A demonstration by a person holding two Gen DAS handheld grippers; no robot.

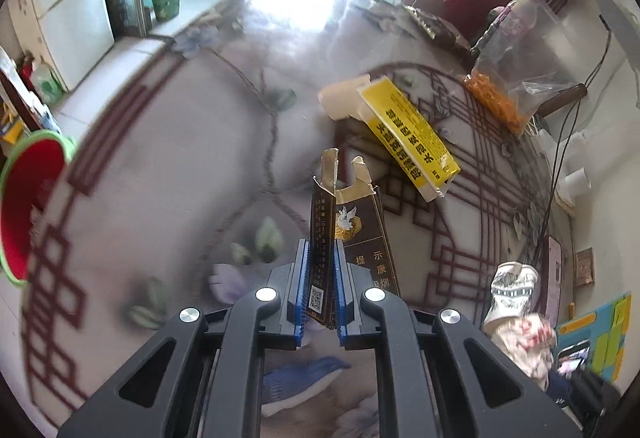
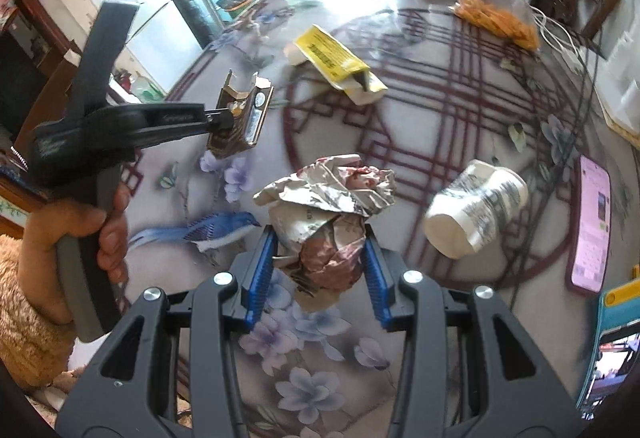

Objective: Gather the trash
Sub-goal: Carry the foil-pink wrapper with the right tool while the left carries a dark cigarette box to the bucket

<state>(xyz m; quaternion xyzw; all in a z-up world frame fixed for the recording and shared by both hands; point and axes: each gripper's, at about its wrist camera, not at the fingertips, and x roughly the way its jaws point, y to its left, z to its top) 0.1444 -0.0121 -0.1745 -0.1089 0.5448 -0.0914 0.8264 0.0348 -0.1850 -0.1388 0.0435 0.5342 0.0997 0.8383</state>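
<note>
Two pieces of trash are held clear of the table (image 2: 460, 126), presumably for carrying to a bin. A torn dark cigarette pack (image 1: 326, 238) is pinched edge-on by the left gripper (image 1: 322, 270), its jaws nearly closed on it. A crumpled paper wad (image 2: 328, 214) is clamped in the partly open jaws of the right gripper (image 2: 320, 270). A yellow box (image 2: 332, 58) and a tipped paper cup (image 2: 476, 210) are left lying on the table.

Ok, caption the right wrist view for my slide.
Right gripper clamps crumpled paper; left gripper holds dark carton.
</note>
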